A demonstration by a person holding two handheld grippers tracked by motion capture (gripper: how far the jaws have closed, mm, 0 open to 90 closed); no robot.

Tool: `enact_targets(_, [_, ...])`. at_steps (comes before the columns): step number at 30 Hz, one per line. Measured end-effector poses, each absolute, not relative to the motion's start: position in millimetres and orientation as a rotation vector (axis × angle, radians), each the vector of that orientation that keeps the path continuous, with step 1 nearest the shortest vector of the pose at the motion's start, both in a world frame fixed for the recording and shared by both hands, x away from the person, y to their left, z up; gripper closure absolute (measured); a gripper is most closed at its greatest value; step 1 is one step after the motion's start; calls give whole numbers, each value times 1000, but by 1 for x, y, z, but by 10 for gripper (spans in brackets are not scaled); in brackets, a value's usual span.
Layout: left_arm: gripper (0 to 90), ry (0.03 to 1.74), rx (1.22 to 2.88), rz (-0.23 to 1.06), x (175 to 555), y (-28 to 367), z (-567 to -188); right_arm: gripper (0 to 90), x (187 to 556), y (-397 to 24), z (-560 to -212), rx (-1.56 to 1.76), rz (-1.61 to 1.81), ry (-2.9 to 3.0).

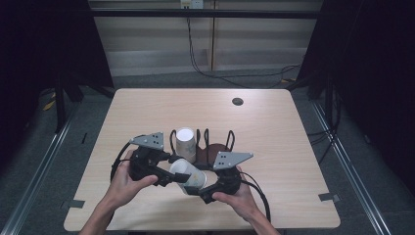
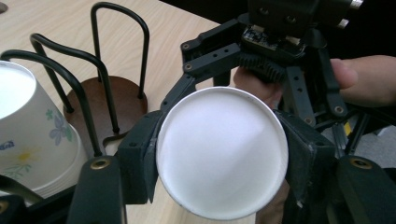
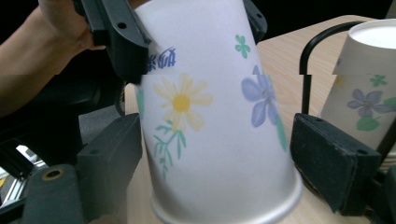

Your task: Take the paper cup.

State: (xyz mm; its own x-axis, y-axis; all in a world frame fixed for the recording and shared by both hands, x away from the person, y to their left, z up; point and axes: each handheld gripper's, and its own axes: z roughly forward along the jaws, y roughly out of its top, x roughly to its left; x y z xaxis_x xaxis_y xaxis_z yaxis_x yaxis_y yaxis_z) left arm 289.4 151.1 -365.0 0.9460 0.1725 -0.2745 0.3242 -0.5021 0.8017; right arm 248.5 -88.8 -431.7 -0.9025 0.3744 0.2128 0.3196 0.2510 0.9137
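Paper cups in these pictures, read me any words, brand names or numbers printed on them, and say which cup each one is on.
Held paper cup: a short blue print beside the yellow flower, too blurred to read.
Upturned paper cup on the wire cup rack: a small blue mark at the picture's left edge, cut off and unreadable.
No other words or numbers can be made out.

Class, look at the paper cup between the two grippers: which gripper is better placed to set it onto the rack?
Probably the left gripper: it clamps the cup. The right gripper stands open around it, beside the rack.
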Motion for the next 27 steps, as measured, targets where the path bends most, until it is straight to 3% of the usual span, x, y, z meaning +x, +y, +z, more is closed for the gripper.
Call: enact_targets(27, [337, 388, 2047, -265, 297, 158, -374, 252, 247, -90, -436, 665, 1754, 2440])
